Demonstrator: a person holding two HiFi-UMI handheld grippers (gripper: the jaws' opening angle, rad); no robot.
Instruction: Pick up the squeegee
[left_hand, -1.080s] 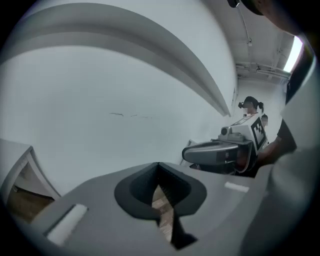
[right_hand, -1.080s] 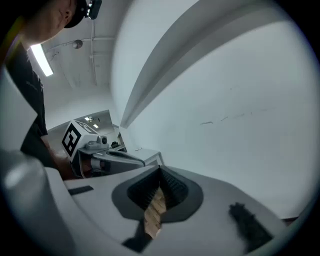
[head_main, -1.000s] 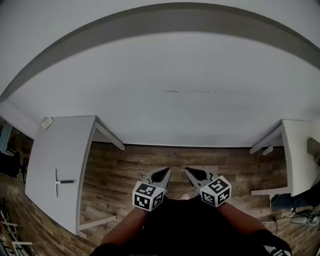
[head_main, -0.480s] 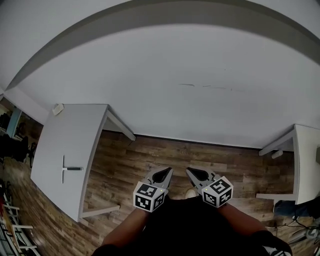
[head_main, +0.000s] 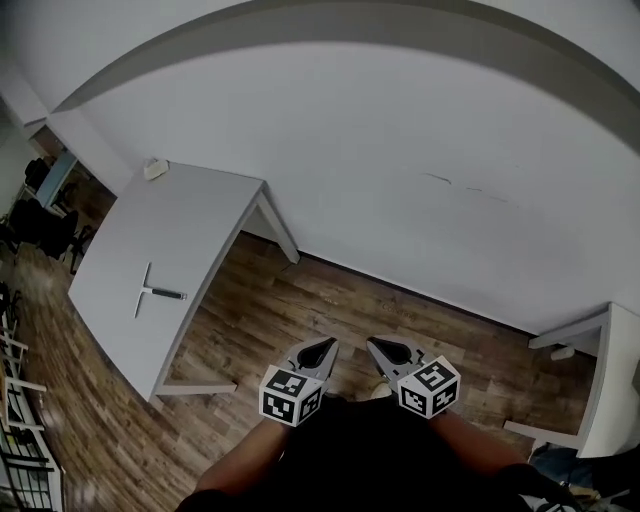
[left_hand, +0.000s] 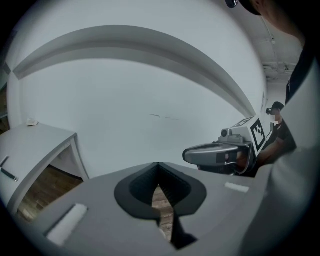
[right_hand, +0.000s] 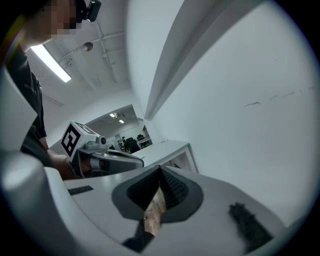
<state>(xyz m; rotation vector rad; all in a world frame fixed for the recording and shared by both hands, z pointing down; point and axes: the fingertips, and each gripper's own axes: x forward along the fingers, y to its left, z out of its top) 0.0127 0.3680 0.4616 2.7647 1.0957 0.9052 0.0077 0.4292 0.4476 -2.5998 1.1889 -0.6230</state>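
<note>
The squeegee (head_main: 150, 291), a pale blade with a dark handle, lies flat on the white table (head_main: 190, 215) at the left of the head view. It also shows at the far left edge of the left gripper view as the squeegee (left_hand: 6, 169). My left gripper (head_main: 330, 344) and right gripper (head_main: 372, 343) hang side by side low in the middle, over the wood floor and well short of the table. Both are shut with nothing in them. In their own views, the left gripper (left_hand: 158, 165) and right gripper (right_hand: 160, 169) have tips that meet.
A small white object (head_main: 153, 168) sits on the table's far corner. A white wall (head_main: 400, 150) runs behind. A second white table (head_main: 620, 385) stands at the right edge. Dark chairs (head_main: 35, 225) and a rack (head_main: 20, 440) stand at the far left. Wood floor (head_main: 300, 300) lies between.
The head view has swung left: the table with the squeegee now sits larger and nearer the middle, and the right table has slid toward the corner. Both grippers stay shut, side by side.
</note>
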